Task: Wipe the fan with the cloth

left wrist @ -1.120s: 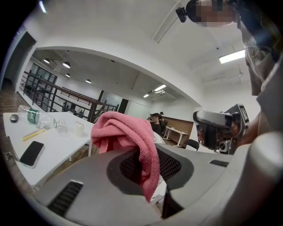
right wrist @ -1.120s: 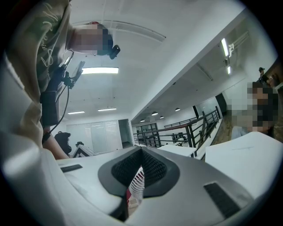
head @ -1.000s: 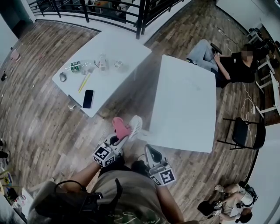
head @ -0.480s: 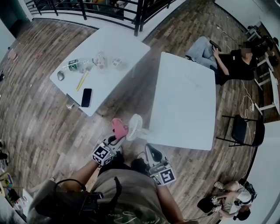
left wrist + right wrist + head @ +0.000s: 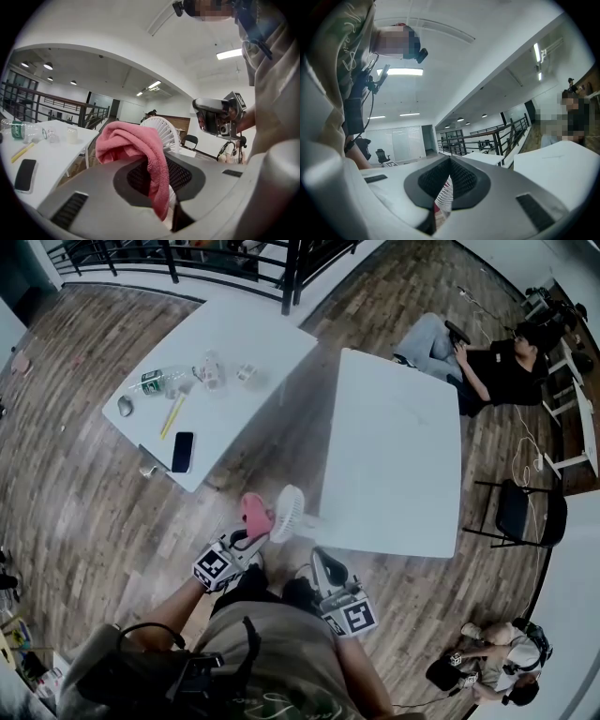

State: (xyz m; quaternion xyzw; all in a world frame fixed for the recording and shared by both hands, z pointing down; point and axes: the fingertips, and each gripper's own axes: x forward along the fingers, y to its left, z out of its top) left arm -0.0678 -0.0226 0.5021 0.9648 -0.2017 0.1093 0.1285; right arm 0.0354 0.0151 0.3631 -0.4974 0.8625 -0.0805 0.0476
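A small white fan [image 5: 288, 512] stands at the near corner of the white table [image 5: 403, 456]. My left gripper [image 5: 249, 534] is shut on a pink cloth [image 5: 255, 514], which lies against the fan's left face. In the left gripper view the cloth [image 5: 136, 145] hangs down between the jaws of the left gripper [image 5: 161, 187], and the fan's grille [image 5: 165, 131] shows just behind it. My right gripper [image 5: 319, 561] hovers near the fan's base, shut with nothing in it. In the right gripper view the right gripper [image 5: 449, 164] has its jaws together, with the fan [image 5: 444, 197] seen through the slit beyond them.
A second white table [image 5: 234, 343] at the back left carries a phone [image 5: 182, 452], bottles [image 5: 159, 382] and a yellow pencil [image 5: 172, 416]. A person [image 5: 487, 371] sits at the far right. A black chair [image 5: 520, 521] stands right of the table, and a black railing [image 5: 234, 259] runs along the back.
The left gripper has rolled and shifted slightly left with the cloth still against the fan. The right gripper has kept still.
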